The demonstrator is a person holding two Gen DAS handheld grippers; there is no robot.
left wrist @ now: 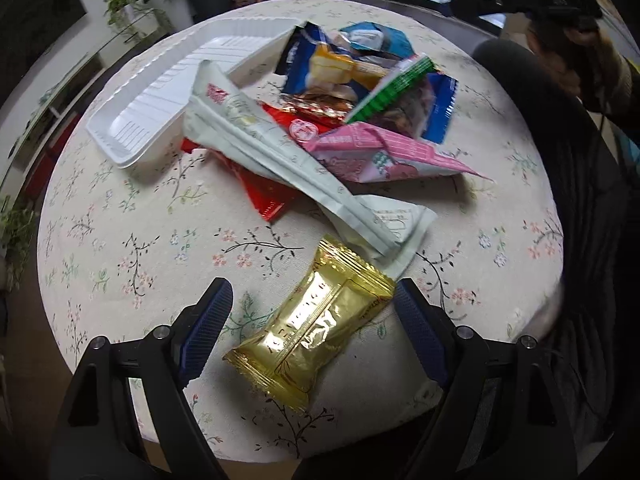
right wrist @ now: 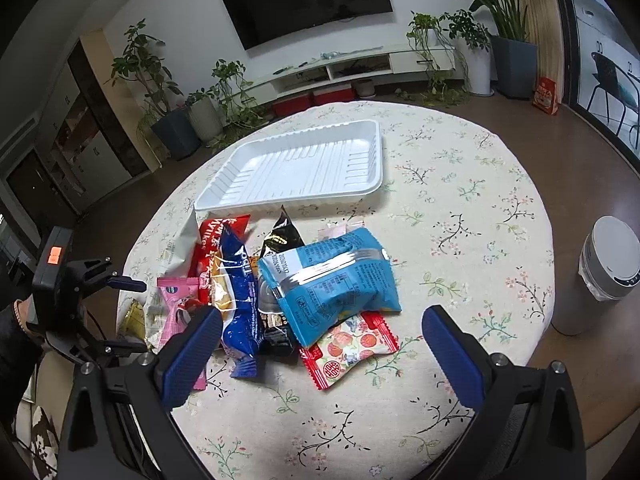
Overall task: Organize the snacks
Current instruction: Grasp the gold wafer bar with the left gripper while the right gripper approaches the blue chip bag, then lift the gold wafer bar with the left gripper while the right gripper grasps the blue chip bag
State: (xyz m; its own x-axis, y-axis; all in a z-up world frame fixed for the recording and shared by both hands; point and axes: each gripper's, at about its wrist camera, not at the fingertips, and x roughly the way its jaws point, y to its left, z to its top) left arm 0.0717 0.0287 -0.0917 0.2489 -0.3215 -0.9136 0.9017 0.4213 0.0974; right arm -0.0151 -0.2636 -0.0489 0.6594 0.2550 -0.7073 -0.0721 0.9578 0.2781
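Presently the left gripper (left wrist: 312, 322) stands spread, its jaws either side of the gold packet (left wrist: 310, 338) with neither blue pad seen pressing it; the packet lies flat on the floral tablecloth (left wrist: 120, 256), its long axis running from 7 to 1 o'clock in the left wrist view, so the jaws straddle it obliquely. Beyond it, toward 12 o'clock, sits the snack pile headed by the long white packet (left wrist: 280, 152), and at 11 o'clock the white tray (left wrist: 160, 92), bare. The right gripper (right wrist: 322, 332) hangs open over the blue packet (right wrist: 332, 276), farther from the gold one.
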